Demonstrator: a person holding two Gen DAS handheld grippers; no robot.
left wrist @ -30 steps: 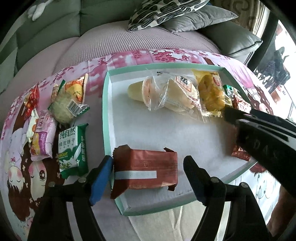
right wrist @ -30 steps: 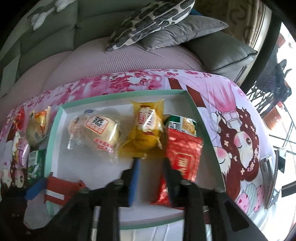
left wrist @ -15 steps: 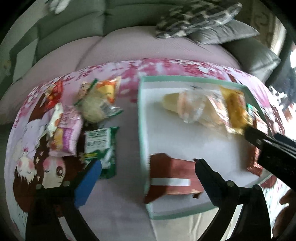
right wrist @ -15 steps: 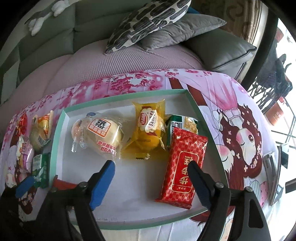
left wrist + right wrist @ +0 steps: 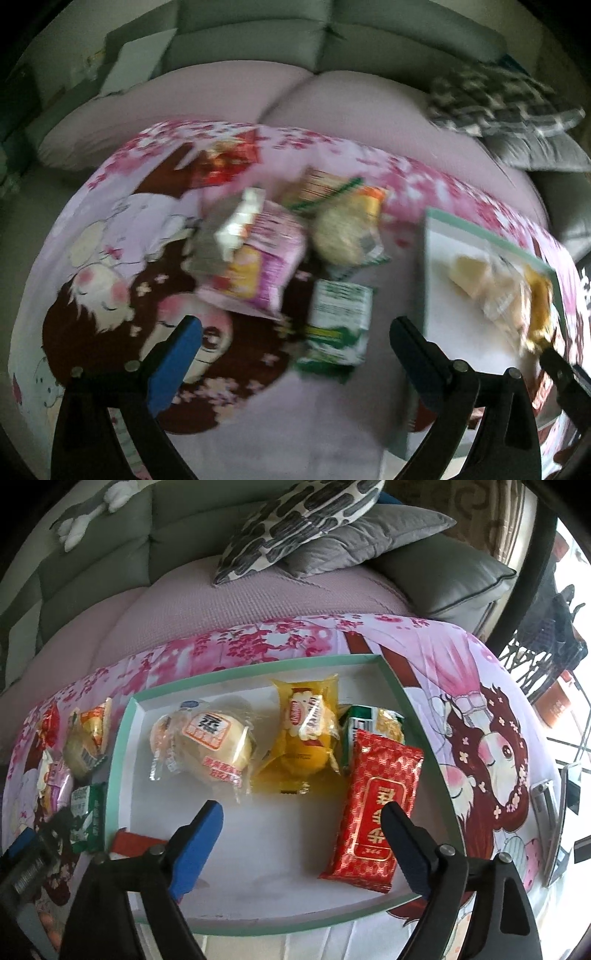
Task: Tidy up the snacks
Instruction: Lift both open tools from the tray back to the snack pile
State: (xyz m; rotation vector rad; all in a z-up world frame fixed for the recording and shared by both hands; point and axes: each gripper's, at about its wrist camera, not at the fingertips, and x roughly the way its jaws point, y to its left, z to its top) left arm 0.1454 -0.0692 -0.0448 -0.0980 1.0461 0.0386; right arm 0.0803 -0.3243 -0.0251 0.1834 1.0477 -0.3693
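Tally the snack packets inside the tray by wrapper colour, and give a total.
Clear packet: 1
Yellow packet: 1
Green packet: 1
Red packet: 1
Red-brown packet: 1
Total in the tray: 5

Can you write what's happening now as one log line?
left tongs: open, empty, over green-and-white snack packet | right tongs: opening, empty | red foil packet: in mint-rimmed tray

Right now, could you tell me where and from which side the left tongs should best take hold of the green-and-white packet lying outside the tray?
Probably across its two long sides, near the middle, coming down from above. The green-and-white packet lies flat on the cloth, its length running away from the open left tongs. A pink packet and a round snack crowd its far end, so the nearer half is freer.
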